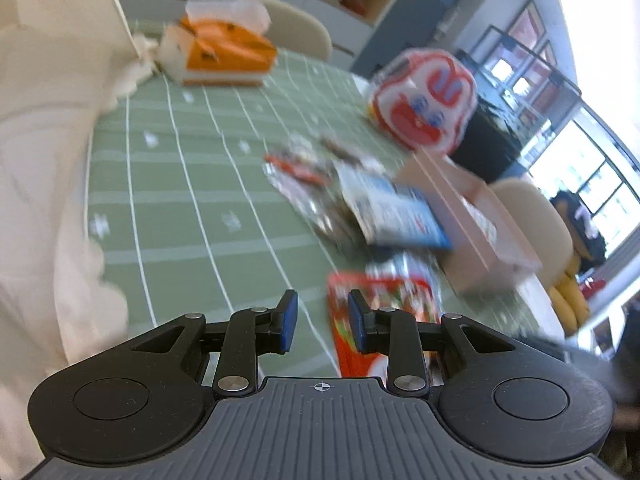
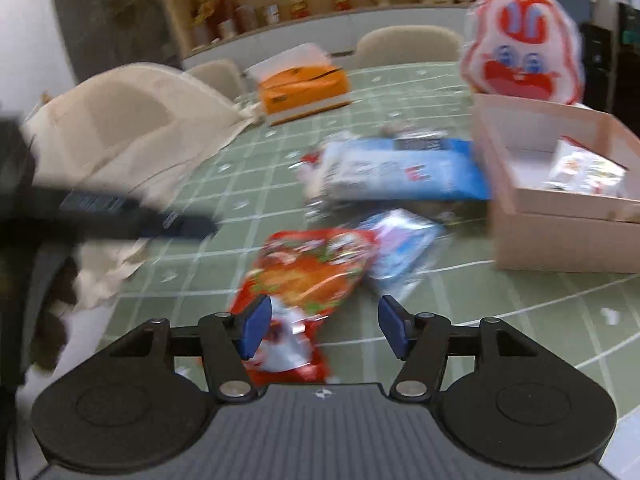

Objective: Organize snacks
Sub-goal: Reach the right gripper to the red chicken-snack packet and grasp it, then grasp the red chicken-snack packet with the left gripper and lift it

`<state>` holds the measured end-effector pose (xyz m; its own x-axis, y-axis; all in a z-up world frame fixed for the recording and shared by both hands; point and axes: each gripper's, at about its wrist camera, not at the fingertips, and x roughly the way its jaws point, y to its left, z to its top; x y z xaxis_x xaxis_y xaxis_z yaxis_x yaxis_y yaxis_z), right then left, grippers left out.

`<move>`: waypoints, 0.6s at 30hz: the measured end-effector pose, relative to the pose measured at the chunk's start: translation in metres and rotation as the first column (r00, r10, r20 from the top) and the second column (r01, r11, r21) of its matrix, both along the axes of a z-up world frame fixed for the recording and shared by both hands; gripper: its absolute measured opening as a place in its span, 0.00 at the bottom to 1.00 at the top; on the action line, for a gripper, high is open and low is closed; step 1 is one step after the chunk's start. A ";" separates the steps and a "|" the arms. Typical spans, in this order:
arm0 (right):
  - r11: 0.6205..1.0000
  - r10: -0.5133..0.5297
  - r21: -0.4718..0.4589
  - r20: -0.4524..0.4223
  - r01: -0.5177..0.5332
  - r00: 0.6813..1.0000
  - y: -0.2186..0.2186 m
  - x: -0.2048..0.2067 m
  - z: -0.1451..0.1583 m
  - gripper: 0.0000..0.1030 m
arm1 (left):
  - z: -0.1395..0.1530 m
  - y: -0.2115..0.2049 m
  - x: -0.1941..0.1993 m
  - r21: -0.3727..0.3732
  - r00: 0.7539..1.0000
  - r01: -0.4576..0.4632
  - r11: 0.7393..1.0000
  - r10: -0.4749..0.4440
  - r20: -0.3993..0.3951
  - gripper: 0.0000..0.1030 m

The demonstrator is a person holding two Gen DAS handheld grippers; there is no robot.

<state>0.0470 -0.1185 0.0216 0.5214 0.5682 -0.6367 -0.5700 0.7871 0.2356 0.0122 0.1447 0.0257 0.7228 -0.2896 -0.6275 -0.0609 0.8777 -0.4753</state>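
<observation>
1. Red-and-orange foil snack packet (image 2: 308, 276) flat on green grid-patterned tablecloth (image 2: 460, 292), long axis running from 7 o'clock to 1 o'clock in the right wrist view, white-printed end nearest the camera.
2. Right gripper (image 2: 326, 332) hovering over that packet's near end, blue pads moderately apart, nothing pinched; packet partly below the gap, nearer the pad at 9 o'clock.
3. Left gripper (image 1: 322, 322) with narrower gap, nothing between the pads, tablecloth visible through; same red packet (image 1: 380, 300) behind the pad at 3 o'clock.
4. Blue-and-white rectangular snack packet (image 2: 404, 172) farther back at 12 o'clock, long axis lying 9 to 3, its 3 o'clock end against the pale pink cardboard box (image 2: 560, 240).
5. Small blue-and-pink shiny packet (image 2: 400, 248) touching the red packet's far end, pointing toward 1 o'clock.
6. Red-and-white rabbit-face bag (image 2: 520, 48) upright behind the box at 1 o'clock.
7. Orange tissue box (image 2: 304, 84) at 11 o'clock, well apart.
</observation>
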 end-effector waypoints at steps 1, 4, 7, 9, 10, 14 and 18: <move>1.000 0.006 -0.003 -0.006 -0.006 1.000 -0.002 0.003 -0.003 0.55 | -0.005 -0.001 -0.003 -0.016 1.000 0.007 1.000 -0.008 -0.016 0.30; 0.999 0.032 -0.002 0.033 -0.032 0.999 -0.005 0.001 -0.009 0.54 | -0.019 -0.003 -0.006 -0.052 0.998 0.014 0.999 -0.017 -0.055 0.30; 0.999 0.046 -0.025 0.089 -0.044 0.995 -0.008 -0.008 -0.011 0.54 | -0.021 -0.003 -0.004 -0.081 0.999 0.034 0.996 -0.037 -0.026 0.30; 0.999 0.046 0.002 0.090 -0.046 0.995 -0.014 -0.008 -0.015 0.54 | -0.024 -0.003 0.001 -0.132 0.998 0.059 0.989 -0.062 -0.013 0.30; 0.999 0.043 0.019 0.081 -0.045 0.996 -0.017 -0.008 -0.016 0.54 | -0.027 -0.005 0.005 -0.157 0.996 0.086 0.984 -0.088 -0.009 0.30; 0.997 0.034 0.067 0.063 -0.038 0.997 -0.027 -0.006 -0.020 0.54 | -0.035 -0.014 0.015 -0.165 0.990 0.138 0.977 -0.137 0.016 0.31; 0.995 0.030 0.091 0.049 -0.035 0.998 -0.032 -0.004 -0.022 0.48 | -0.040 -0.021 0.021 -0.191 0.990 0.141 0.971 -0.132 0.056 0.40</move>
<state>0.0429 -0.1508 0.0001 0.5302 0.6401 -0.5560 -0.6072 0.7444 0.2780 0.0334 0.1236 -0.0144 0.6926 -0.5006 -0.5193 0.0771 0.7672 -0.6368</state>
